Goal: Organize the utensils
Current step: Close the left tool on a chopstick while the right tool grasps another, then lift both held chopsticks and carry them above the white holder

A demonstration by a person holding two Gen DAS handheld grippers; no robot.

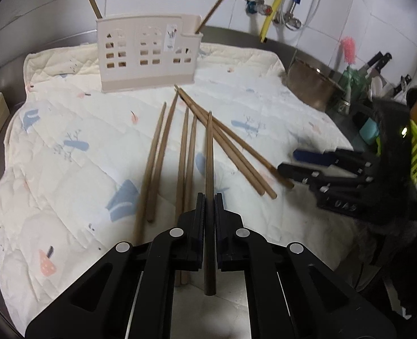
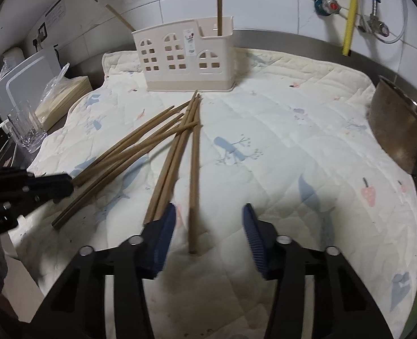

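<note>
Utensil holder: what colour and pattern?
Utensil holder is cream or pale beige plastic, with window-shaped cutouts like a house front. Right wrist view shows it best.

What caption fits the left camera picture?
Left gripper clamps one chopstick above the quilted mat, facing the holder.

Ten chopsticks (image 1: 154,155), one holder (image 1: 147,56), by my count from the remote station.

I make it two chopsticks standing in the single cream holder, seven lying loose on the one quilted cloth (image 1: 67,197), and one held chopstick (image 1: 209,155) between the fingers (image 1: 199,212) of my left gripper (image 1: 209,206). That gripper and the right gripper (image 2: 209,226) make two. At the tabletop's edges I count one drinking glass (image 2: 27,130) and one metal pot (image 2: 397,130).
</note>
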